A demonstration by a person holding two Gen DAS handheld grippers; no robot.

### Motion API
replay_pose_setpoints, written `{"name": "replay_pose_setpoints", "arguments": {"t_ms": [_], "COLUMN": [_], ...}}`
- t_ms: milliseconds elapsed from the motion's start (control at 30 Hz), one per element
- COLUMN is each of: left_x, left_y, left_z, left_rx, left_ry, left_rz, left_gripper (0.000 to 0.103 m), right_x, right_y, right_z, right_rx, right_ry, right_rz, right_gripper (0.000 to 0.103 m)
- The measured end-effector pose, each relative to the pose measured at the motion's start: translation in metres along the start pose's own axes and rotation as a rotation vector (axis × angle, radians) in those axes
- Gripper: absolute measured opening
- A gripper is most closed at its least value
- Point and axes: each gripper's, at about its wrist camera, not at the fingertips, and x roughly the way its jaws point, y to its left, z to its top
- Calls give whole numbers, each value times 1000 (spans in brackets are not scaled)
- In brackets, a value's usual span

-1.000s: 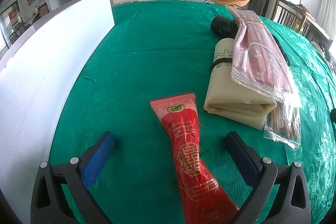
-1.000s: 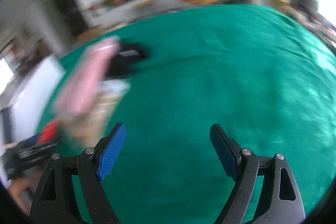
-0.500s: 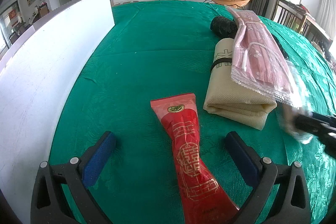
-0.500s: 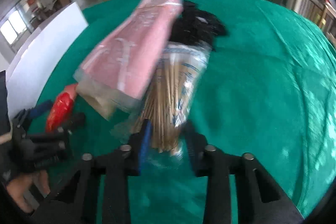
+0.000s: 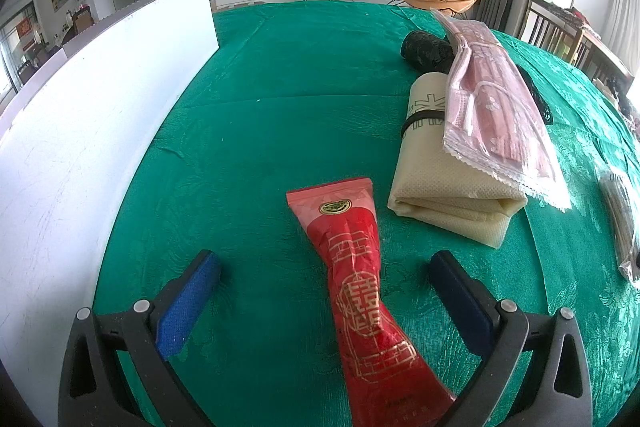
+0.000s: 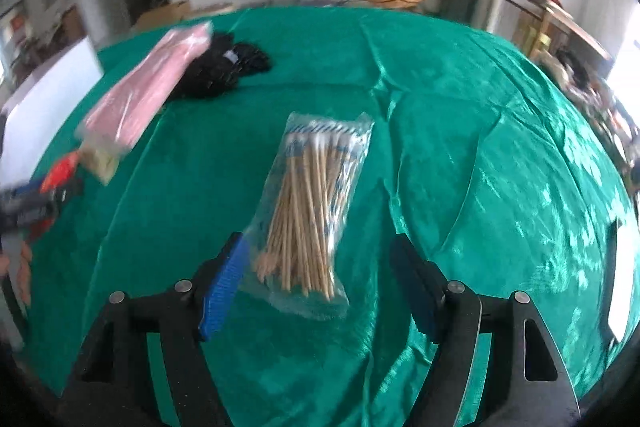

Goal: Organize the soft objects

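On the green tablecloth (image 6: 460, 131), lying flat between the opening jaws of the right gripper (image 6: 318, 283), untouched by either pad: bag of cotton swabs (image 6: 316, 199). Left gripper (image 5: 324, 279) spread wide astride the red packet (image 5: 360, 291), no contact.

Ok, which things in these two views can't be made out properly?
- Red packet: near end cut off by the left wrist view's bottom edge.
- Black bundle: partly hidden behind the pink mask pack in that view.
- Printing on the swab bag: blurred in the right wrist view.
- Left gripper: smeared at that view's left edge.
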Motion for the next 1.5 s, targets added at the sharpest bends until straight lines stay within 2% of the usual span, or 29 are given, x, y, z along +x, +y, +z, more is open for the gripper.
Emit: {"name": "replay_pose_setpoints", "arguments": {"t_ms": [133, 200, 333, 1500], "left_x": [-1, 0, 0, -3], "left_y": [0, 0, 0, -1], "left_z": [0, 0, 0, -4], "left_rx": [0, 0, 0, 1], "left_ry": [0, 0, 0, 0], "left_rz": [0, 0, 0, 0], "left_gripper": [103, 103, 103, 103], "right_x": [29, 41, 37, 37], "right_y": [6, 7, 9, 7], "right_z": [16, 13, 5, 5], "right_rx": [33, 57, 55, 47], "right_ry": [35, 59, -6, -6], "right_rz": [-56, -30, -39, -35], "right_gripper": [76, 77, 79, 81]}}
